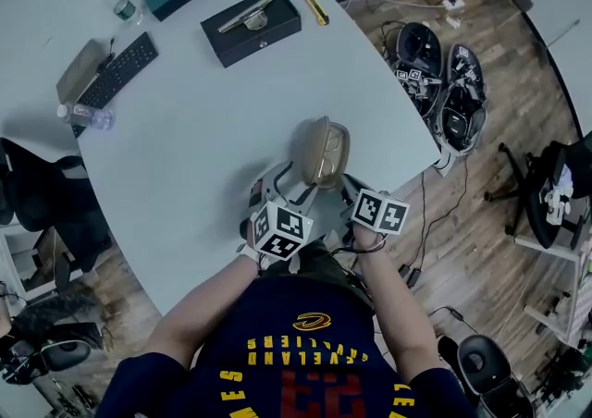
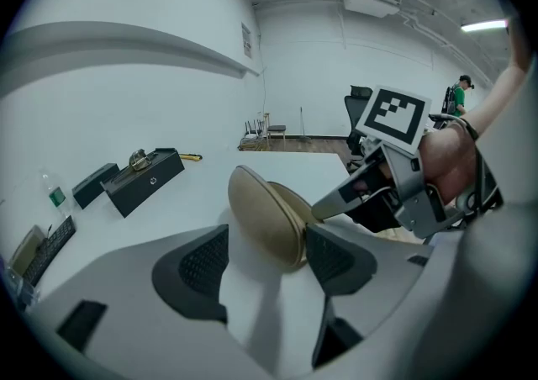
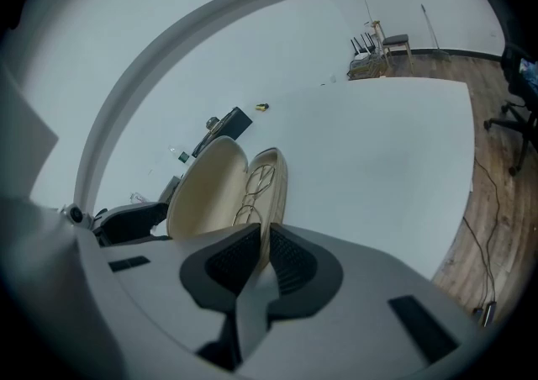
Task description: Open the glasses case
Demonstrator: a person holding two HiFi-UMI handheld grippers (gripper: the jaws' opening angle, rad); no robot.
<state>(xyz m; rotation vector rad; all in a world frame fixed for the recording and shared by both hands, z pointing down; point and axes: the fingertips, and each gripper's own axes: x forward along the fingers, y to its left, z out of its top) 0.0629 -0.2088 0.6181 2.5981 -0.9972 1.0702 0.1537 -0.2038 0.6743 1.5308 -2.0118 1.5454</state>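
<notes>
Here, you are working at the near edge of the smooth white table (image 1: 213, 120), where the tan hard-shell glasses case (image 1: 321, 152) is standing hinged open. Your right gripper (image 3: 262, 259) is pinching the base's rim, likely steadying it. Your left gripper (image 2: 267, 262) is gaping wide, clamping nothing, with the domed lid between its jaws. Thin wire glasses (image 3: 252, 189) are lying inside.

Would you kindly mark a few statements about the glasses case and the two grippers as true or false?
The glasses case is open. True.
Glasses lie inside it. True.
The left gripper has its jaws pressed together. False: they stand wide apart, the lid between them.
The right gripper is empty. False: it pinches the case's rim.
The black box sits beside the case. False: it is far across the table.
</notes>
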